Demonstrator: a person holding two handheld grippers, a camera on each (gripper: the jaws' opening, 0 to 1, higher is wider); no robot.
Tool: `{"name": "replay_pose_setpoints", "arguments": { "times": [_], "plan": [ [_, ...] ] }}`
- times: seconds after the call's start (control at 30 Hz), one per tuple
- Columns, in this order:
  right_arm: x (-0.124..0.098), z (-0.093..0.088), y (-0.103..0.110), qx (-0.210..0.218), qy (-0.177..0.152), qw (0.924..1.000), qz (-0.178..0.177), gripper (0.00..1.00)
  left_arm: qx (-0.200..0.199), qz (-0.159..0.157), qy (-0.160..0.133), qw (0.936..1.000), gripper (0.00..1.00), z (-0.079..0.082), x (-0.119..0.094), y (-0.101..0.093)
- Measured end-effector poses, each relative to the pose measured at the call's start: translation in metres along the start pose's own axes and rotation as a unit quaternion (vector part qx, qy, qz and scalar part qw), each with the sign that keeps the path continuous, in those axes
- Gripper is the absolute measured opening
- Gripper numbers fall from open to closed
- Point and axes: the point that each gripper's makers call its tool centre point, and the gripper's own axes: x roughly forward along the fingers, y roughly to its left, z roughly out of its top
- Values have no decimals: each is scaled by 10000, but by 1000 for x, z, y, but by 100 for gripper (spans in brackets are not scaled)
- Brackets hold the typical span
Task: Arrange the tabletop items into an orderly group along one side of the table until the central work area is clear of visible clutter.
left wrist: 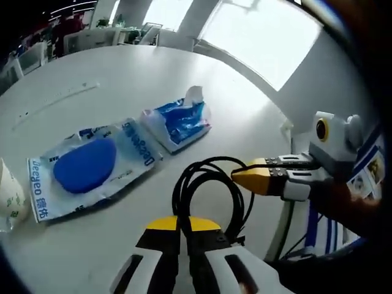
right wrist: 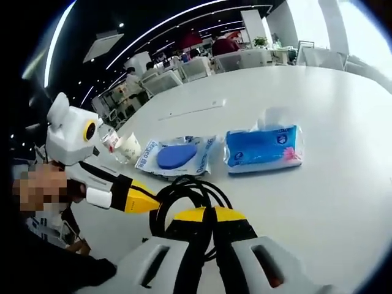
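Both hand-held grippers' closed jaws partly hide black cable (left wrist: 208, 184).

light: bright, daylight thru windows (left wrist: 257, 37) + ceiling strip lights (right wrist: 165, 24) | glare: windows blown out, soft sheen on white desk (right wrist: 343, 122) | shadows: faint, soft | focus: centre sharp, far bkgd soft | distortion: strong fisheye, edges curved | blur: slight smear at frame edges
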Motion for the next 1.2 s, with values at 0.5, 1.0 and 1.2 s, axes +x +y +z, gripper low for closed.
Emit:
{"name": "replay_pose_setpoints", "arguments": {
  "times": [0.5, 1.0, 1.2],
  "plan": [
    [17, -9, -18, -24, 222, 9997, -102, 0, -180, 11, 227, 9996, 1, 2, 22, 5],
    [32, -15, -31, 13, 289, 9992, -271, 0, -163, 136, 254, 9995, 2, 3, 39, 15],
    [34, -16, -28, -154, 310, 9988, -334, 0, 256, 173, 282, 9991, 4, -1, 44, 17]
  ]
}}
